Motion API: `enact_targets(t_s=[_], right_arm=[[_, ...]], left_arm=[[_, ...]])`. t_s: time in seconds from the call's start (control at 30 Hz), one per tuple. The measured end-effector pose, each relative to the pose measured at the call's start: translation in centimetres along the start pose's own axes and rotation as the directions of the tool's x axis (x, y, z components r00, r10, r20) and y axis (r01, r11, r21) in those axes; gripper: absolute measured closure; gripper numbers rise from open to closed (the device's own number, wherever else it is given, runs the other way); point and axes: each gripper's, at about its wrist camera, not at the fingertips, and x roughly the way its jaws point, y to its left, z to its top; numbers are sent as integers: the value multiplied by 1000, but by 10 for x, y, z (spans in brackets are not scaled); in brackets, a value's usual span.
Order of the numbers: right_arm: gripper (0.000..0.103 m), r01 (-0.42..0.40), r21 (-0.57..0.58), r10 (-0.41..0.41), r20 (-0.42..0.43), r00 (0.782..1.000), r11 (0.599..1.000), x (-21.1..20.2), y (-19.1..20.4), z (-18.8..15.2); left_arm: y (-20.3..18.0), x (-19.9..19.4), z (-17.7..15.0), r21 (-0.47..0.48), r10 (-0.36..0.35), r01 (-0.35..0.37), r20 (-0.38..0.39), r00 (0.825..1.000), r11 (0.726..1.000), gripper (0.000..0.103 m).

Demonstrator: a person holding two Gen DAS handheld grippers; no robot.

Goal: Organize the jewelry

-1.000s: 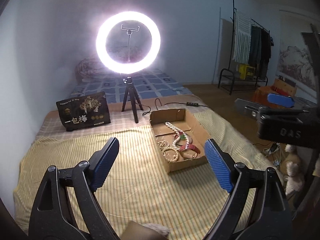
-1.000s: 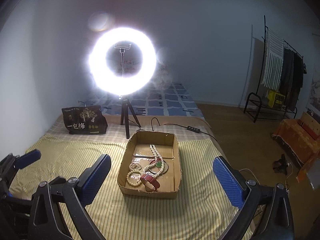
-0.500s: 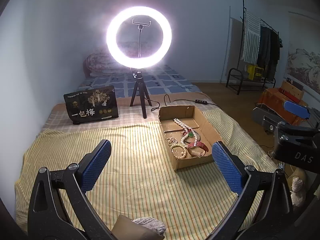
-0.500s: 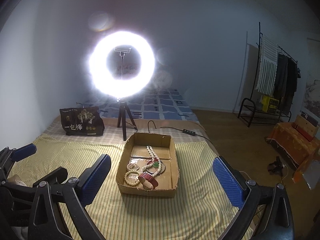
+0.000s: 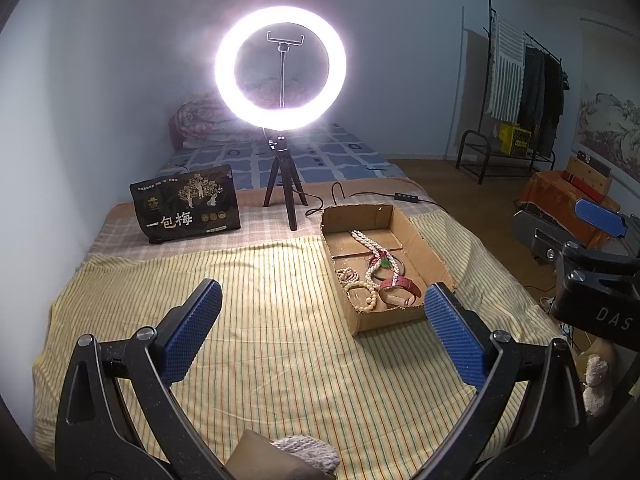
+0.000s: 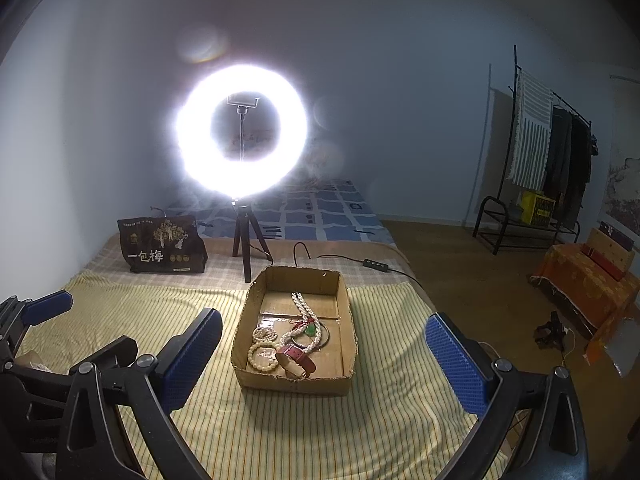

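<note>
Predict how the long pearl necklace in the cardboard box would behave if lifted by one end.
The pearl necklace would probably hang limp, since it lies in loose curves. It may drag the green pendant and red watch strap it overlaps. Round beads might slip.

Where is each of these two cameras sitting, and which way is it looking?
Left wrist: rides the left gripper, looking forward and slightly down over the striped bedcover at the cardboard box; its own open fingers show, the other gripper at right.
Right wrist: rides the right gripper, facing the box head-on; its open fingers show.
Both share: box of jewelry, ring light, black bag.
</note>
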Motion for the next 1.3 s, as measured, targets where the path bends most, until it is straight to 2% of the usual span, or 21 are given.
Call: enact_targets(t_s=[1.3], right_arm=[[0,-2,5,2,-23,1000,1000,3,-5,-5]], left_arm=[[1,1,0,9,14,-14,5,1000,1000,0]])
